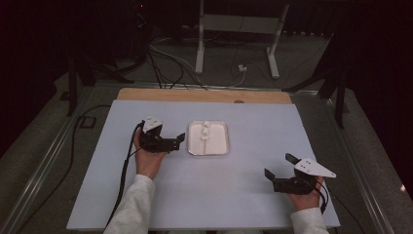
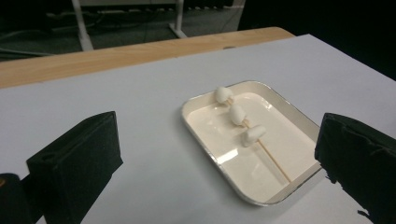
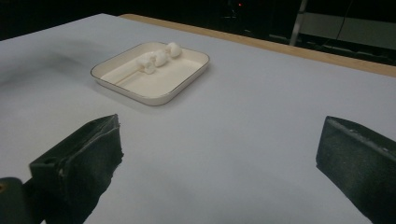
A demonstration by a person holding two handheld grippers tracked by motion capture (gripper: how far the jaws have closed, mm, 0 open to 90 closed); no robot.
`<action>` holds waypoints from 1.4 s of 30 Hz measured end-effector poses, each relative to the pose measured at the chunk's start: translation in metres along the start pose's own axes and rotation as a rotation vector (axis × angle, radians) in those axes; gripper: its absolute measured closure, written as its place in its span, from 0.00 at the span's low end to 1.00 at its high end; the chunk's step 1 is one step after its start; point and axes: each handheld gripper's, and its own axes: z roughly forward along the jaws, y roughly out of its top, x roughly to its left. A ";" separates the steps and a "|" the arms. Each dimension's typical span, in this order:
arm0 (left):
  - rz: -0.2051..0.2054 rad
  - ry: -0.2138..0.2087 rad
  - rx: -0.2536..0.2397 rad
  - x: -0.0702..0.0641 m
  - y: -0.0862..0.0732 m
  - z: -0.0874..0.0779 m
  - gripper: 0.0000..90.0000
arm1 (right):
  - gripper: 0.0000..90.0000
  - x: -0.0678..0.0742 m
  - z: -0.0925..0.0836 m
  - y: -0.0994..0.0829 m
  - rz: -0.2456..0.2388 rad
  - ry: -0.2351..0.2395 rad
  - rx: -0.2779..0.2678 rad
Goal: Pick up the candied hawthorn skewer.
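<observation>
Likely approach step: left gripper [image 1: 171,141] just beside tray [image 1: 223,148], fingers [image 2: 74,163] wide apart, nothing held, aimed at tray's near rim. Skewer [image 2: 261,147] lying inside tray, three marshmallows [image 2: 237,113] threaded toward far end, bare stick toward near corner. Right gripper [image 1: 280,168] well apart from tray, low over worktop [image 1: 243,195] near right edge, fingers [image 3: 79,158] apart too, empty. Next move by judgement: ease left in over rim, close on bare stick end or steady tray; needs low angle, light squeeze, thin stick easy to miss or roll. Worktop covered in pale sheet, wood strip [image 1: 204,95] showing at far edge. Room dark; cables [image 1: 165,63] on floor, white stand legs [image 1: 236,44] behind.
</observation>
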 end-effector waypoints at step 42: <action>0.009 0.005 0.202 -0.037 -0.019 0.093 0.04 | 0.00 0.000 0.003 -0.001 0.003 -0.012 0.019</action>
